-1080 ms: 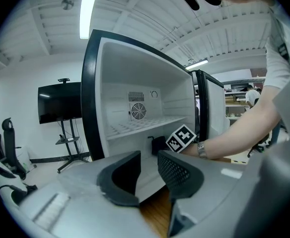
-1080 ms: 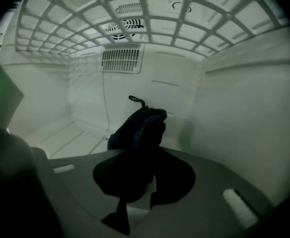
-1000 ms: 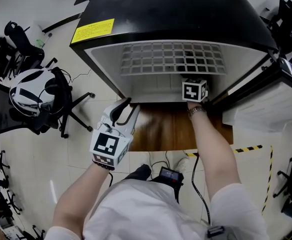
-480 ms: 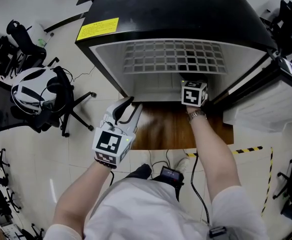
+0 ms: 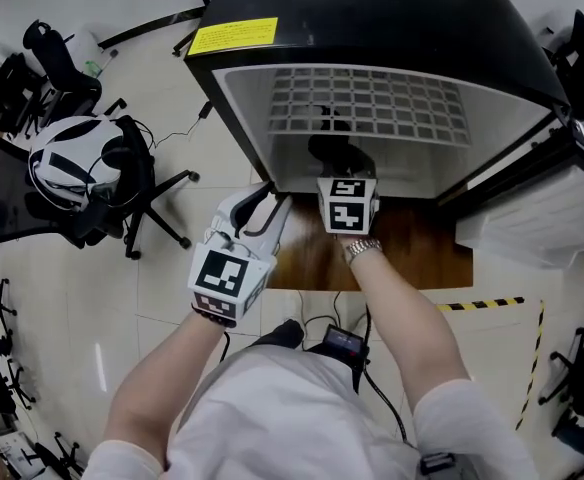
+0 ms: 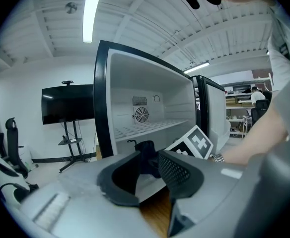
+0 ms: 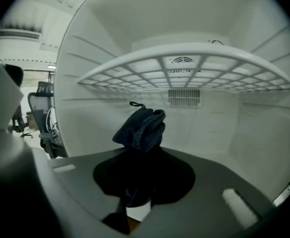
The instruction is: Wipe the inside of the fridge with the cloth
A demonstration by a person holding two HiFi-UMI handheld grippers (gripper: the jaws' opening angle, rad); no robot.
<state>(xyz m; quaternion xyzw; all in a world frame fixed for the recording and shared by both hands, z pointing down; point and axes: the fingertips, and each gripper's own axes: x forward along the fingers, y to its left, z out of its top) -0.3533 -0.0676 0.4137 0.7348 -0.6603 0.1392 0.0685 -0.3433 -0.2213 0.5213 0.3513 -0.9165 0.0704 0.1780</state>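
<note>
The black fridge stands open, its inside white, with a white wire shelf across it. My right gripper reaches in under that shelf and is shut on a bunched dark blue cloth. The cloth sits near the middle of the fridge floor. From the left gripper view the cloth shows just inside the opening. My left gripper hangs outside the fridge at the lower left of the opening, open, with nothing between its jaws.
The fridge door hangs open at the right. An office chair stands on the floor to the left. A wooden panel and striped tape lie in front of the fridge. A screen on a stand is further left.
My right gripper has slid left with the cloth, from the right side of the fridge floor toward its middle. The left gripper has stayed where it was.
</note>
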